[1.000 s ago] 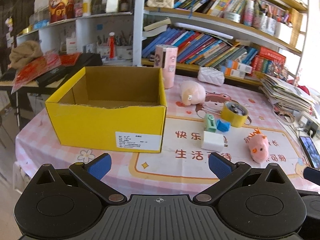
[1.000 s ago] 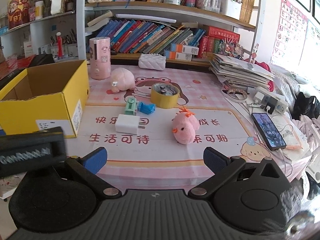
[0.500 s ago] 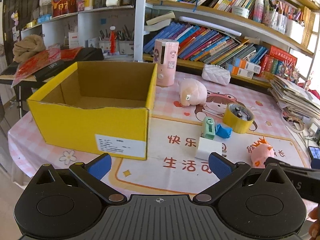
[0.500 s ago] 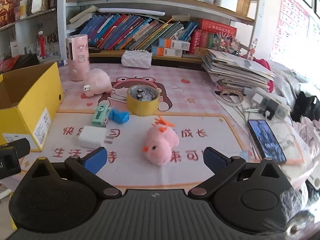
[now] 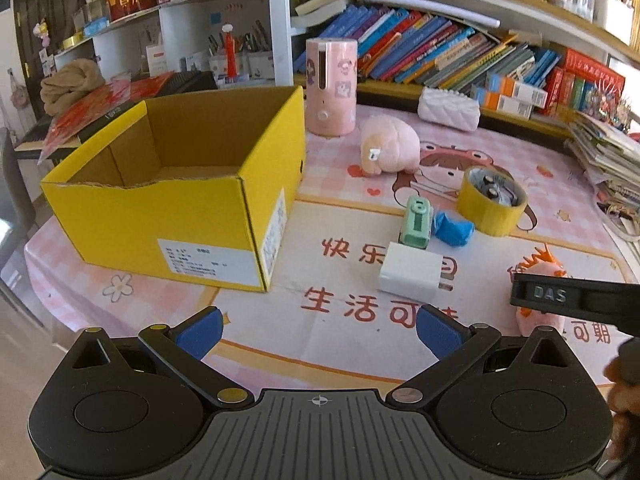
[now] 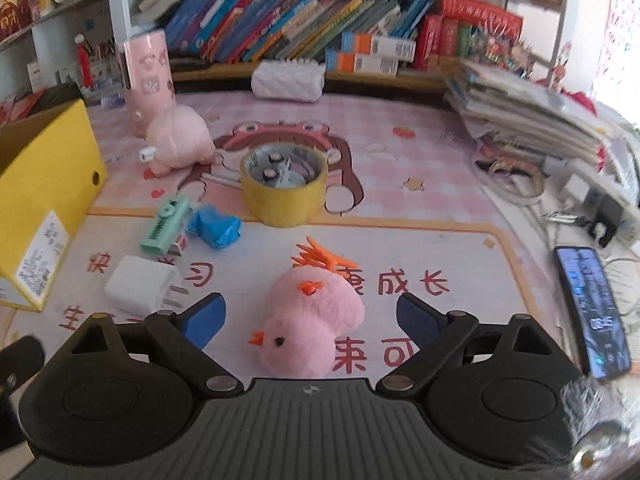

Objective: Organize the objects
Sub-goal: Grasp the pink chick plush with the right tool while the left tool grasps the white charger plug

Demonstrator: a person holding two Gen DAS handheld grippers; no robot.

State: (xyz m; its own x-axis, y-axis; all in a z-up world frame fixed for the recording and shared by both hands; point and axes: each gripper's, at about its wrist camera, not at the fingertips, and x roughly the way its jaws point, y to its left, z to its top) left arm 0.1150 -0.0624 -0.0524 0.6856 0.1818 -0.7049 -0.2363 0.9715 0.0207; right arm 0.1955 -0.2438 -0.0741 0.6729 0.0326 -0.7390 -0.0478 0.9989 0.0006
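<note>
A pink plush chick with an orange crest lies on the printed mat between the blue pads of my right gripper. The jaws are closing and the pads stand clear of the chick. My left gripper is open over the mat with nothing between its fingers. An open yellow cardboard box stands at the left. On the mat lie a white charger, a green stapler-like item, a blue wad, a yellow tape roll and a pink plush. The chick shows partly behind the right gripper's arm.
A pink cylinder and a white quilted pouch stand at the back before bookshelves. A stack of magazines, cables, a power strip and a phone crowd the right edge.
Both grippers moved forward and down toward the mat. The chick now lies between the right gripper's pads, which have narrowed a little. The right gripper's arm has come into the left wrist view.
</note>
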